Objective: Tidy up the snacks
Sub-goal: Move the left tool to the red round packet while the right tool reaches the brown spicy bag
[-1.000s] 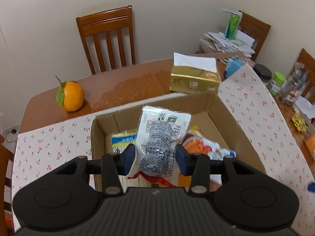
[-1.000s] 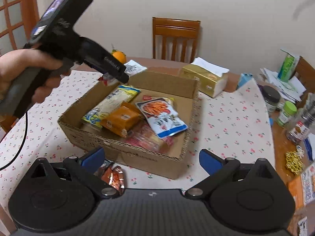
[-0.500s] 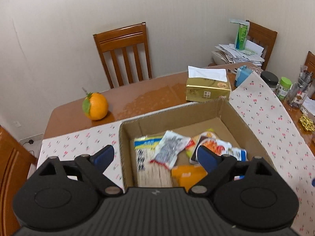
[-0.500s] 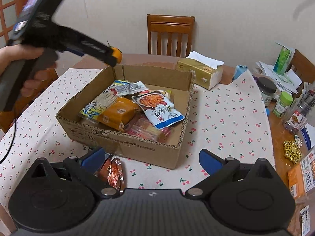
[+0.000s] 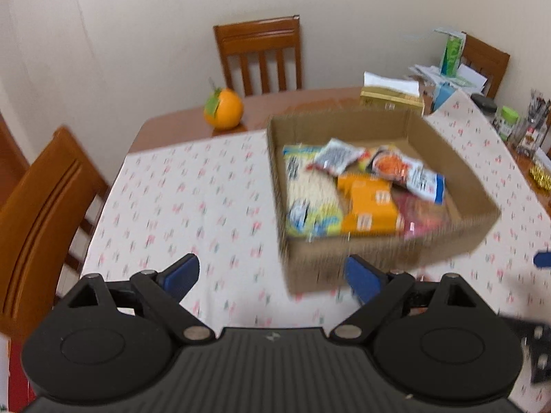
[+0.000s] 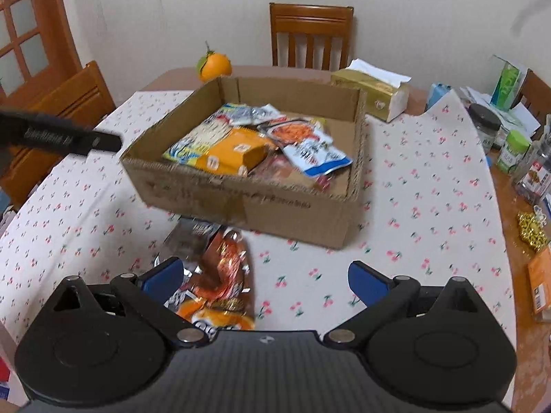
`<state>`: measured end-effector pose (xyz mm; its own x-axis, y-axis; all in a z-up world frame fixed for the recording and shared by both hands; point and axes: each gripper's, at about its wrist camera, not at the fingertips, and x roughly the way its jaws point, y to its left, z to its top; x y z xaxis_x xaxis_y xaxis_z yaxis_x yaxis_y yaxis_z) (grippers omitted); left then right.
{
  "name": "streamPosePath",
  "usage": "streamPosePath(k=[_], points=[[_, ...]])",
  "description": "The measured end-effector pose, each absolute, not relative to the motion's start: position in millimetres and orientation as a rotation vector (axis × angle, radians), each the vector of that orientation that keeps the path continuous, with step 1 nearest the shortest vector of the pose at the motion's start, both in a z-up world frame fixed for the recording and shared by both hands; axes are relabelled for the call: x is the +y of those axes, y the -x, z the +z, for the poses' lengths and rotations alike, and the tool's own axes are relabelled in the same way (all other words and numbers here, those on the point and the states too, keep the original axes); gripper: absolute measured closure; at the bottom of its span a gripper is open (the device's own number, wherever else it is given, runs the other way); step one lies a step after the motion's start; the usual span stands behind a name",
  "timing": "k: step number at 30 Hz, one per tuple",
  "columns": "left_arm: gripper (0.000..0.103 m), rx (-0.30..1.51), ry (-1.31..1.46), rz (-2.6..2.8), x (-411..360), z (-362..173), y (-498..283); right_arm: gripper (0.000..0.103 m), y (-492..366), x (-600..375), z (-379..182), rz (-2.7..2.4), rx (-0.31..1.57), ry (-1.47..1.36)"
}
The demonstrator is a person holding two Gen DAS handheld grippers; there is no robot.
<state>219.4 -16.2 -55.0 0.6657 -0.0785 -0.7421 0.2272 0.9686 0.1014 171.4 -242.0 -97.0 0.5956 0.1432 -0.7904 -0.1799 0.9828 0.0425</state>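
Observation:
A cardboard box [image 6: 261, 203] [image 5: 385, 258] sits on the cherry-print tablecloth and holds several snack packets: a grey-white packet [image 5: 335, 156], an orange pack [image 6: 234, 153] [image 5: 368, 203], a yellow-blue noodle pack [image 5: 310, 199] and a blue-white packet [image 6: 310, 149]. An orange-red snack bag [image 6: 224, 275] and a silver packet [image 6: 193, 237] lie on the cloth in front of the box. My left gripper [image 5: 272, 273] is open and empty, left of the box's near corner. My right gripper [image 6: 265, 277] is open and empty, just above the loose bags. The left gripper's body [image 6: 58, 136] shows at the left of the right wrist view.
An orange [image 6: 213, 65] and a gold tissue box [image 6: 375, 93] stand behind the box. Jars and clutter [image 6: 513, 148] line the table's right side. Wooden chairs stand at the far side [image 6: 310, 34] and at the left [image 5: 44, 213].
My left gripper opened and let the grey-white packet drop into the box, then pulled back and to the left. My right gripper moved back a little, so the loose bags show more.

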Motion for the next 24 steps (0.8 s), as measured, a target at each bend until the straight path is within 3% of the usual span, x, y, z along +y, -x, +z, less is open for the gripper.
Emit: streamPosePath(k=[24], points=[[0.011,0.973,-0.165,-0.185,7.5,-96.9,-132.1,0.0,-218.3,-213.5,-155.4,0.146,1.017,-0.025]])
